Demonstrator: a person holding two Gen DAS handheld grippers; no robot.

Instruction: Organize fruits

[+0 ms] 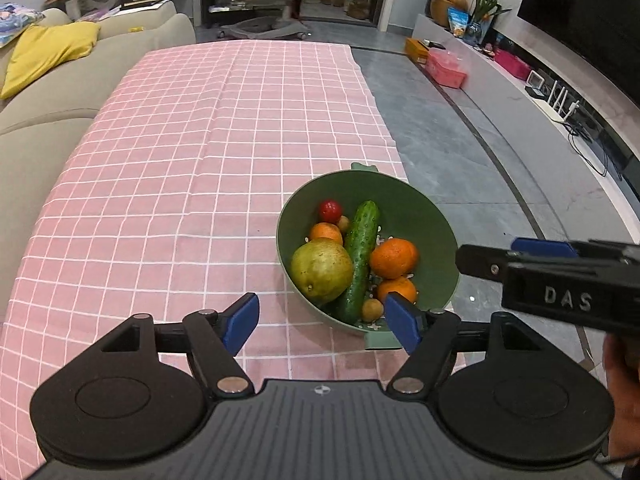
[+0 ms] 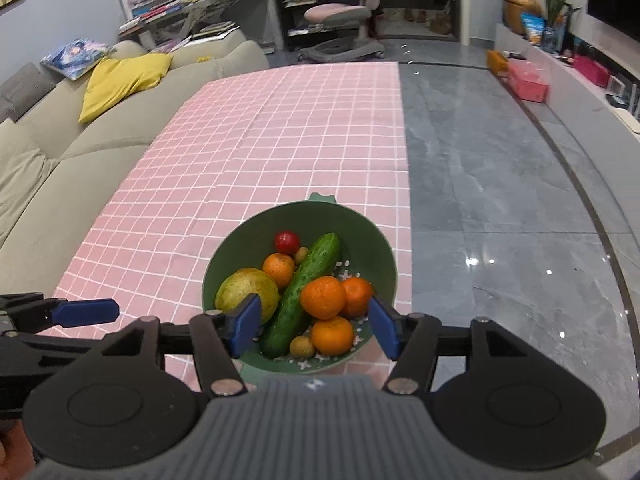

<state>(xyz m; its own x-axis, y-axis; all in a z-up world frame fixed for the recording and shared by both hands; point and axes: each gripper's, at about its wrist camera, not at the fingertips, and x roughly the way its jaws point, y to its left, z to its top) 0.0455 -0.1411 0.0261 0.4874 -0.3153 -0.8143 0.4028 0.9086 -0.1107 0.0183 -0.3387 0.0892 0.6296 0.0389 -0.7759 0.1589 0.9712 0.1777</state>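
A green colander bowl (image 1: 424,216) (image 2: 368,236) sits on the pink checked tablecloth near its right edge. It holds a cucumber (image 1: 360,256) (image 2: 304,292), a green pear (image 1: 320,270) (image 2: 240,288), three oranges (image 1: 394,258) (image 2: 322,298), a red tomato (image 1: 330,211) (image 2: 286,242) and small brown fruits (image 1: 372,309) (image 2: 301,346). My left gripper (image 1: 322,322) is open and empty, low in front of the bowl's near-left side. My right gripper (image 2: 314,326) is open and empty, over the bowl's near rim; it also shows in the left wrist view (image 1: 520,258).
The pink tablecloth (image 1: 200,152) (image 2: 240,160) spreads left and far of the bowl. A beige sofa (image 1: 48,100) (image 2: 48,152) with a yellow cushion borders the table's left. Grey floor (image 1: 480,168) (image 2: 500,200) drops off right of the table edge.
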